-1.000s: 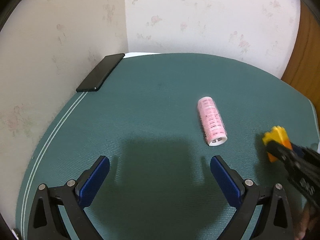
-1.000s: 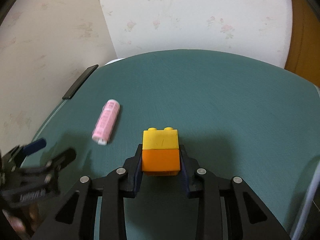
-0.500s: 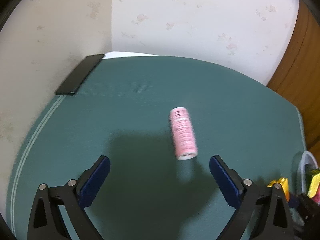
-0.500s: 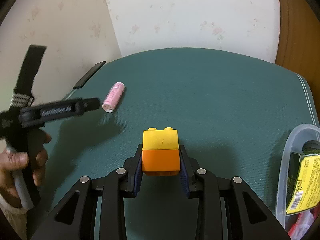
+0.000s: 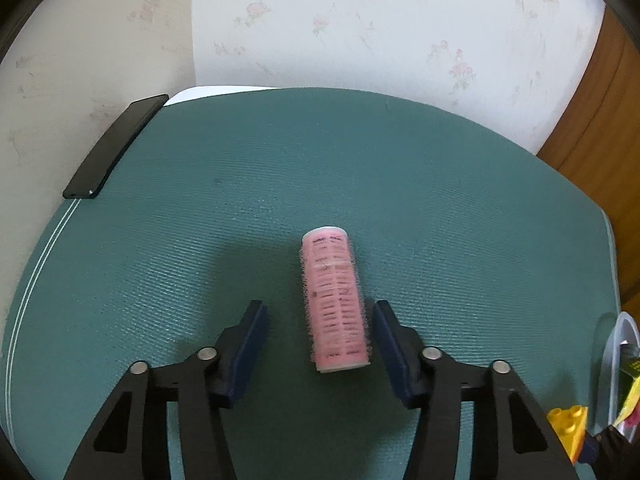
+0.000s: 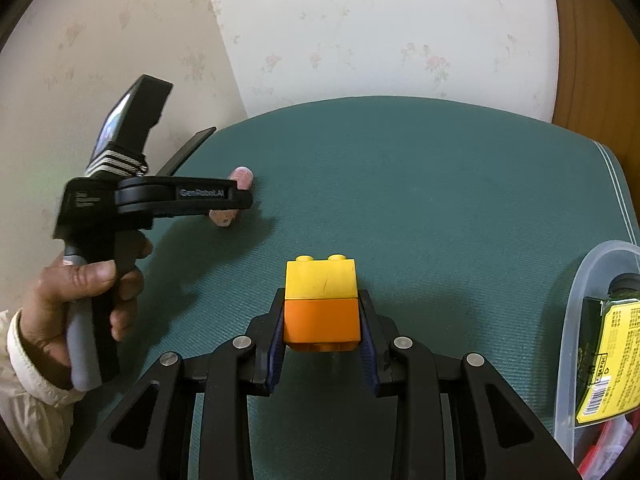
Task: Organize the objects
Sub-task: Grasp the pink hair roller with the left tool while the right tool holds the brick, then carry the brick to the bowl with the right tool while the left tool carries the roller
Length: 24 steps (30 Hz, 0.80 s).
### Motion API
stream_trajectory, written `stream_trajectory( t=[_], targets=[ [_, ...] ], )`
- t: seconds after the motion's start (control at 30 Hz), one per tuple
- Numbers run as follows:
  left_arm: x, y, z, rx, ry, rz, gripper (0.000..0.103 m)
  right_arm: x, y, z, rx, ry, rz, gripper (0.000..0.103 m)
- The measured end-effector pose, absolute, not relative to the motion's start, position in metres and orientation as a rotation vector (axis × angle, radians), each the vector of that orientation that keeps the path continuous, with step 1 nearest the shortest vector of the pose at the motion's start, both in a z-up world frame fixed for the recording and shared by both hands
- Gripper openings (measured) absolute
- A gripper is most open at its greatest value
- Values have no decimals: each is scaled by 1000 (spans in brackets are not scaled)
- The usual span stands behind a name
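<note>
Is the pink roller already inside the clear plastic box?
No, the pink roller lies on the green mat, far from the clear box.

Between my blue-padded left fingers (image 5: 248, 344) lies a pink roller (image 5: 335, 300) printed with dark rows, on the ribbed teal worktop (image 5: 400, 184). My right fingers (image 6: 276, 344) frame a yellow-over-orange block (image 6: 320, 304). Beyond them, cream wallpaper (image 6: 360, 32) with faint pink flowers.

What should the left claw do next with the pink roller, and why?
Probably finish closing. The pink roller lies on the green mat between the pads of the left claw, which is closing, with gaps on both sides. Once gripped, it can be lifted.
</note>
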<state>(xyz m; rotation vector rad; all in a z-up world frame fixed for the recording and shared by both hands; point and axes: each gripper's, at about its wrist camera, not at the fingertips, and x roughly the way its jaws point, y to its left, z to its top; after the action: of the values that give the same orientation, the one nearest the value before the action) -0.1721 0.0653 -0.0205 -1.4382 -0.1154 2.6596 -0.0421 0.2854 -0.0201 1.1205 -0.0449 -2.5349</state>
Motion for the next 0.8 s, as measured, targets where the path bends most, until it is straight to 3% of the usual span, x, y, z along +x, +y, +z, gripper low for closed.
stream_trajectory(
  t=[0.23, 0.8],
  targets=[
    [-169, 60, -19, -1399, -122, 2646, 29, -44, 288, -20, 1111, -53, -2538, 33],
    [-122, 84, 18, -1181, 8, 2722, 29, -41, 294, -9, 1040, -71, -2637, 33]
  ],
)
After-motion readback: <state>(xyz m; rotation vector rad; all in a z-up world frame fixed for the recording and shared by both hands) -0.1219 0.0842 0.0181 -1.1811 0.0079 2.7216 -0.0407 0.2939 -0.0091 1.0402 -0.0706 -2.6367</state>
